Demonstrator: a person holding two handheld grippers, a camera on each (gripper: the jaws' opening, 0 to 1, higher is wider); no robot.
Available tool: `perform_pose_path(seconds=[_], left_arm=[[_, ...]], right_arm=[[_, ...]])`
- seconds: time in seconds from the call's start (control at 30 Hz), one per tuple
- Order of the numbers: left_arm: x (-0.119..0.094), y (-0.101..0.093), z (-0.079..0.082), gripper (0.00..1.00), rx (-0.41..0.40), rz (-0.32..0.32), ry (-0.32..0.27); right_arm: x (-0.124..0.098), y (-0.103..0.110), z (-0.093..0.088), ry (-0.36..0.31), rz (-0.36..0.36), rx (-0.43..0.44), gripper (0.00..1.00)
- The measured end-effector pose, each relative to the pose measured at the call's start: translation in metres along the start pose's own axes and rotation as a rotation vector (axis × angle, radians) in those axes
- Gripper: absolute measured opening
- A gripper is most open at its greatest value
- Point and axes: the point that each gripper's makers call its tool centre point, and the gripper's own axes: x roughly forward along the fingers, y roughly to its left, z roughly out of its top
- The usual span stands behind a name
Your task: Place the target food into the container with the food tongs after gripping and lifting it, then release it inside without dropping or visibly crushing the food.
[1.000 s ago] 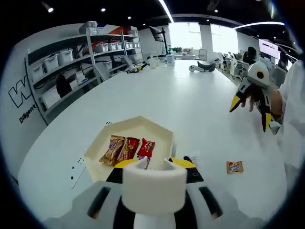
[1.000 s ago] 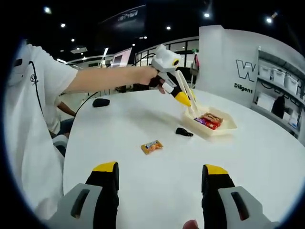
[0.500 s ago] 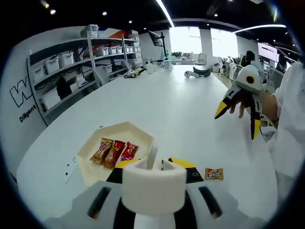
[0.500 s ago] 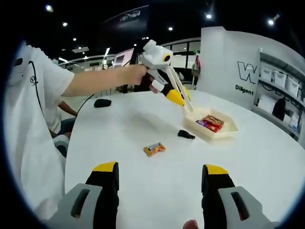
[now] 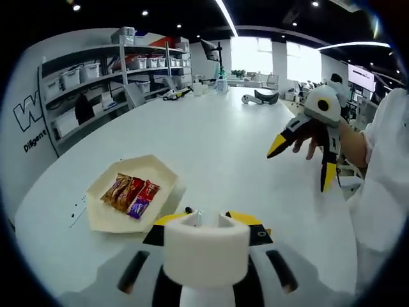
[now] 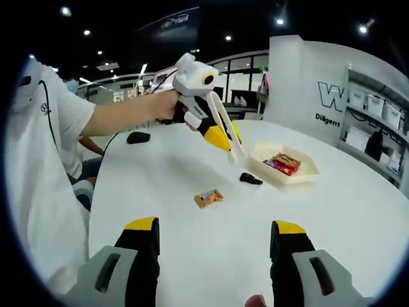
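Both views face each other across table (image 6: 358, 211), sharing tray (image 5: 102, 214)

White short-sleeved shirt (image 6: 45, 128) with small chest logo.

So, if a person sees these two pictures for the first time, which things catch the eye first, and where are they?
In the right gripper view, the left hand-held gripper stands out, held above the white table with white food tongs clamped in it, tips pointing down. Just beyond lies the cream container holding bright wrapped snacks. One orange wrapped snack lies alone on the table, nearer the camera.
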Motion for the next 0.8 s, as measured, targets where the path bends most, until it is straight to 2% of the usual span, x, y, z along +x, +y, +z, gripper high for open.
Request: perform_pose_path(seconds=[0.1,0.23,0.47,0.8], left_arm=[[-0.001,-0.007,-0.002,0.21,-0.005,0.003,0.001],[0.000,-0.013,-0.013,0.21,-0.030,0.027,0.045],[0.002,-0.029,-0.021,0.21,-0.067,0.019,0.046],[0.006,-0.053,-0.026,0.21,-0.073,0.014,0.046]], right_arm=[[0.000,0.000,-0.001,-0.001,-0.001,0.002,0.68],[0.002,0.001,-0.004,0.006,0.004,0.006,0.68],[0.002,0.002,-0.004,0.006,0.005,0.008,0.68],[0.003,0.003,-0.006,0.012,0.005,0.010,0.68]])
